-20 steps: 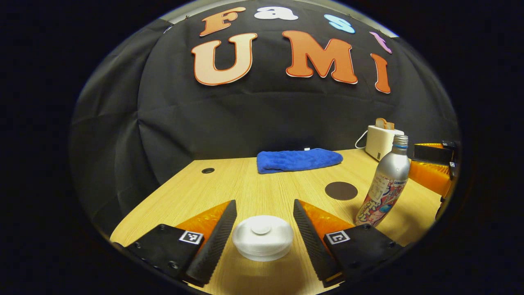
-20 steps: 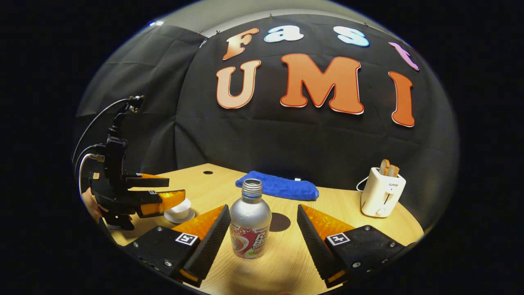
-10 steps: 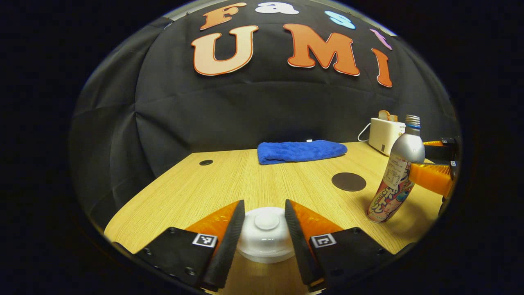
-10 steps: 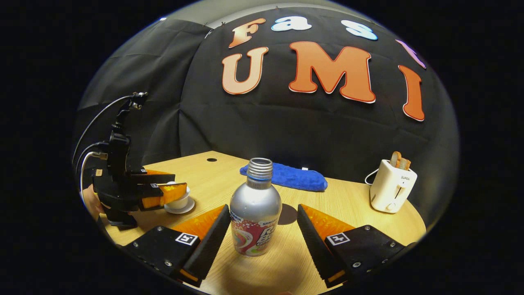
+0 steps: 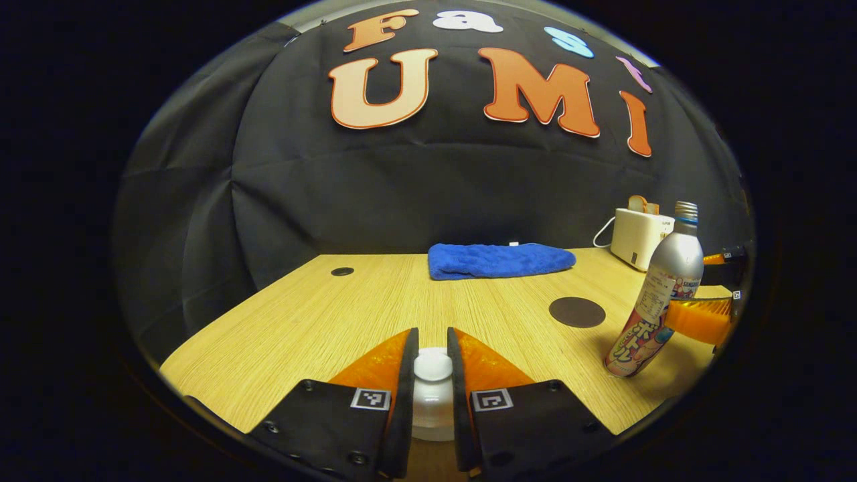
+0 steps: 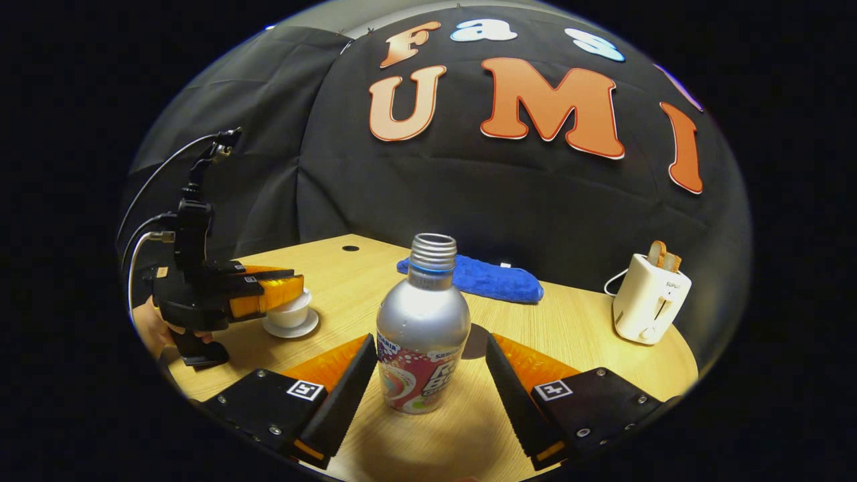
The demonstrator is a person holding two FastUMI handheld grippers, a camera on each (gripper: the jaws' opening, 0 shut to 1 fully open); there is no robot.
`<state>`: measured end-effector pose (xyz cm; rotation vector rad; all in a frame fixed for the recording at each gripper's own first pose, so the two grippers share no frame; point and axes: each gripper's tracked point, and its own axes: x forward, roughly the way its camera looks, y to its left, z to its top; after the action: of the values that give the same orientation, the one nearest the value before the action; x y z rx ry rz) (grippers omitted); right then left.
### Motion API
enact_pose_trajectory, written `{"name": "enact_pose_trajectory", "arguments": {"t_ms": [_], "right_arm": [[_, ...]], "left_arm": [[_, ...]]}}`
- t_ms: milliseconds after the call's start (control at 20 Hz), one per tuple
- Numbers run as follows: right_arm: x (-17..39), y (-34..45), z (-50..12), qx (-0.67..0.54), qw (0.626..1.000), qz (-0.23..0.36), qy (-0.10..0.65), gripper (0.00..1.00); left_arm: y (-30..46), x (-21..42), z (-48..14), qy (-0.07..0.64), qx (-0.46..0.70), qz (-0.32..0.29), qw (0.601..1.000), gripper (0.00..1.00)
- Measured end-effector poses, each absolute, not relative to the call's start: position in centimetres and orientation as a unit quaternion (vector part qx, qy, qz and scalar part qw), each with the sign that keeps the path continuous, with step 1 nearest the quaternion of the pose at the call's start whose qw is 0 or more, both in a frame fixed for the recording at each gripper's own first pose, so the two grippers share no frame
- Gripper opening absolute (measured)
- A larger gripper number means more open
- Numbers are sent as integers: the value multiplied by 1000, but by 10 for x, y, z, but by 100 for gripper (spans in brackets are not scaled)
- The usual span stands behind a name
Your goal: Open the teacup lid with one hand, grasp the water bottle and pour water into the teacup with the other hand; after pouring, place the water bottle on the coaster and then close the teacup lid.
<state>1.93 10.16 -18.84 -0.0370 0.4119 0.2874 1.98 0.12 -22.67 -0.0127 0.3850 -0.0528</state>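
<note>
Pinching the lid (image 5: 432,365) knob, the left claw (image 5: 432,375) could slip; the right claw (image 6: 428,375), spread wide, flanks the bottle (image 6: 422,335) at twelve o'clock.

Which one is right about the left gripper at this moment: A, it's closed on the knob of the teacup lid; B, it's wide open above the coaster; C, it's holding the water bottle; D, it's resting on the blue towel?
A: in the left gripper view, the left gripper has both fingers pressed against the knob of the teacup lid, while the water bottle stands apart.
</note>
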Motion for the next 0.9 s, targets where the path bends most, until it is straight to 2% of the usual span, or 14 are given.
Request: {"name": "enact_pose_trajectory", "arguments": {"t_ms": [400, 450, 550, 900], "right_arm": [[23, 110, -210, -16, 961, 145, 235, 98], [23, 110, -213, -18, 960, 142, 240, 98], [26, 113, -216, -23, 959, 139, 245, 98], [29, 126, -239, -1, 951, 132, 280, 94]], "left_arm": [[13, 24, -191, 133, -7, -6, 991, 30], [16, 24, -186, 126, -6, -2, 992, 27], [20, 22, -178, 117, -1, 6, 993, 30], [34, 10, -165, 105, -4, 10, 994, 30]]}}
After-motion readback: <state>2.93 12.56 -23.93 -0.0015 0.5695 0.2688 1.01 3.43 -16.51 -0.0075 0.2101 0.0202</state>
